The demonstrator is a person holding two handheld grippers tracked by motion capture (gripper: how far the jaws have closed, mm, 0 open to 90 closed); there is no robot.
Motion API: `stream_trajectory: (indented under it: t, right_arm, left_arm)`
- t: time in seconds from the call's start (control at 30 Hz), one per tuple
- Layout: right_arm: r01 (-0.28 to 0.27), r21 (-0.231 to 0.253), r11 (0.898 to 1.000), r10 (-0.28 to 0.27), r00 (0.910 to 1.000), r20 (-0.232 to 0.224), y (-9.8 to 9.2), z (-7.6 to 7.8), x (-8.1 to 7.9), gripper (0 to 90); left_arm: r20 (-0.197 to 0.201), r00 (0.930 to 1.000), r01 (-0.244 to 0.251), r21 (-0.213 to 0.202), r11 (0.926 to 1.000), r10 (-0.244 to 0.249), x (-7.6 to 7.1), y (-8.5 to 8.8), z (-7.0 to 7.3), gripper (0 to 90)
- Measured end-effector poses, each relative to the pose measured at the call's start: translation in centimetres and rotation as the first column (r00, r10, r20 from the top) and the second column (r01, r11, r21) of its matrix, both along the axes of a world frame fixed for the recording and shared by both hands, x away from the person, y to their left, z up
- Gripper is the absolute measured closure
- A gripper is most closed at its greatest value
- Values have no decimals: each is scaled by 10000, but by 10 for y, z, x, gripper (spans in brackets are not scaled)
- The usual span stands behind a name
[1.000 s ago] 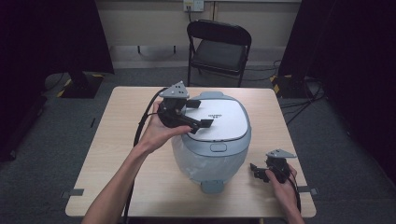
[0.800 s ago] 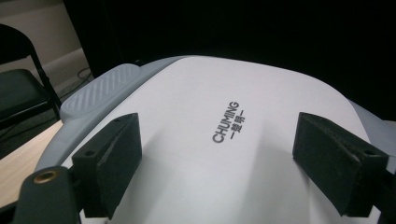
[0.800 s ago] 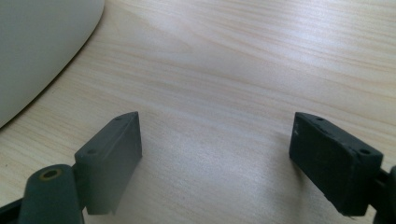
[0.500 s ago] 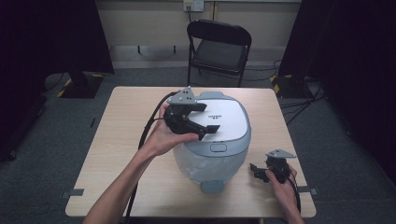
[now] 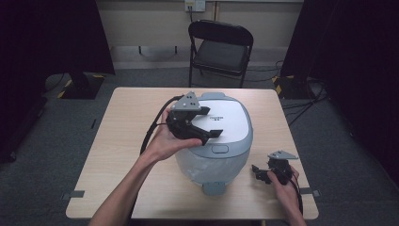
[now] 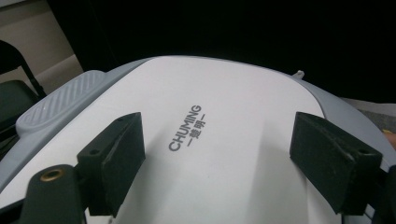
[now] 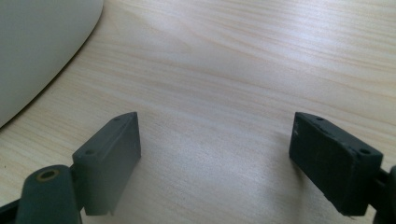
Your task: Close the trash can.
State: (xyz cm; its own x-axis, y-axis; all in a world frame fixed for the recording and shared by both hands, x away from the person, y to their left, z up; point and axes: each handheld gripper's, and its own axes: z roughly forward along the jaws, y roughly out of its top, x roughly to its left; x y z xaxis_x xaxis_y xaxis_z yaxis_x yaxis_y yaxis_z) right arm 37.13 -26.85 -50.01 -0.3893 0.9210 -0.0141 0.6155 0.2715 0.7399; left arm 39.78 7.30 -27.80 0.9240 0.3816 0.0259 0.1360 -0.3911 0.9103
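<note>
- The left gripper is a black frame with a grey three-cornered plate on top, dotted with small holes.
- A black cable trails from it toward 7 o'clock.
- Its two jaws end in blocky black pads, each with small screw holes; a brass-ringed hole sits at 7 o'clock.
- The right gripper is the same build, smaller in view, with its own grey plate.
- Both forearms are bare, no sleeves showing.

The place looked like a recording studio or lab rather than a home. Black curtains hung on both sides, a lone wooden table stood on grey carpet, and cables ran past a folding chair by the wall.
</note>
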Motion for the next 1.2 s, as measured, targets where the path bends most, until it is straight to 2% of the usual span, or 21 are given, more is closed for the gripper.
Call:
stream_trajectory:
  t: [0.2, 0.23, 0.27, 0.37, 0.43, 0.47, 0.5, 0.53, 0.57, 0.6, 0.67, 0.73, 0.8, 0.83, 0.87, 0.9, 0.93, 1.1, 1.13, 1.17, 1.2]
  right_arm:
    - [-1, -3, 10000, 1, 10000, 2, 0, 0, 0, 154]
    - [-2, -5, 10000, 2, 10000, 2, 0, 0, 0, 154]
    - [0, -3, 10000, 0, 10000, 0, 0, 0, 0, 154]
    - [-1, -2, 10000, 1, 10000, 1, 0, 0, 0, 154]
    - [-1, -1, 10000, 1, 10000, 0, 0, 0, 0, 154]
    - [0, -3, 10000, 0, 10000, 1, 0, 0, 0, 154]
    - [-1, -2, 10000, 1, 10000, 1, 0, 0, 0, 154]
    - [0, -2, 10000, 0, 10000, -1, 0, 0, 0, 154]
    - [1, 2, 10000, -1, 10000, -1, 0, 0, 0, 154]
    - [0, 2, 10000, 0, 10000, 0, 0, 0, 0, 154]
    - [0, -2, 10000, 0, 10000, 0, 0, 0, 0, 154]
    - [0, 1, 10000, 0, 10000, 0, 0, 0, 0, 154]
    - [1, 0, 10000, -1, 10000, -2, 0, 0, 0, 154]
    - [-1, -2, 10000, 1, 10000, 1, 0, 0, 0, 154]
    - [-1, -3, 10000, 1, 10000, 1, 0, 0, 0, 154]
    - [0, -2, 10000, 0, 10000, 0, 0, 0, 0, 154]
    - [-1, -1, 10000, 1, 10000, 1, 0, 0, 0, 154]
    - [-10, -2, 10000, 10, 10000, -21, 0, 0, 0, 149]
    - [-6, -1, 10000, 6, 10000, -26, 0, 0, 0, 149]
    - [-6, 1, 10000, 6, 10000, -26, 0, 0, 0, 149]
    - [-7, 1, 10000, 7, 10000, -25, 0, 0, 0, 149]
  left_arm:
    - [7, 10000, 94, 42, 9999, -94, 1, 1, 1, 186]
    - [-42, 9998, 207, -52, 9998, -207, 2, 3, 1, 205]
    - [-353, 9989, 296, -469, 9985, -313, 5, 6, 0, 213]
    - [-224, 9997, 7, -411, 9992, -17, 6, 11, 1, 203]
    - [-411, 9991, 85, -919, 9957, -124, 7, 18, 3, 193]
    - [-528, 9985, 79, -1327, 9911, -150, 9, 23, 5, 196]
    - [-605, 9979, 151, -1542, 9879, -247, 11, 27, 6, 196]
    - [-786, 9965, 115, -1901, 9817, -269, 14, 33, 7, 193]
    - [-809, 9966, -300, -2050, 9783, 136, 16, 43, 10, 201]
    - [-700, 9969, -480, -1963, 9794, 348, 17, 48, 11, 196]
    - [-748, 9964, -547, -2019, 9779, 403, 19, 60, 12, 163]
    - [-685, 9952, -830, -2112, 9739, 700, 18, 72, 13, 168]
    - [-859, 9923, -1069, -2310, 9671, 892, 18, 84, 13, 171]
    - [-940, 9909, -1157, -2217, 9682, 969, 18, 89, 13, 176]
    - [-847, 9895, -1331, -2124, 9681, 1175, 16, 93, 13, 175]
    - [-847, 9895, -1331, -2124, 9681, 1175, 16, 93, 13, 175]
    - [-723, 9874, -1521, -1925, 9694, 1406, 13, 102, 12, 177]
    - [-831, 9843, -1699, -2011, 9647, 1560, 10, 119, 10, 165]
    - [-649, 9800, -1966, -1695, 9657, 1882, 7, 126, 10, 165]
    - [-609, 9797, -1985, -1598, 9670, 1911, 6, 131, 9, 162]
    - [-718, 9783, -2040, -1653, 9649, 1946, 5, 135, 8, 159]
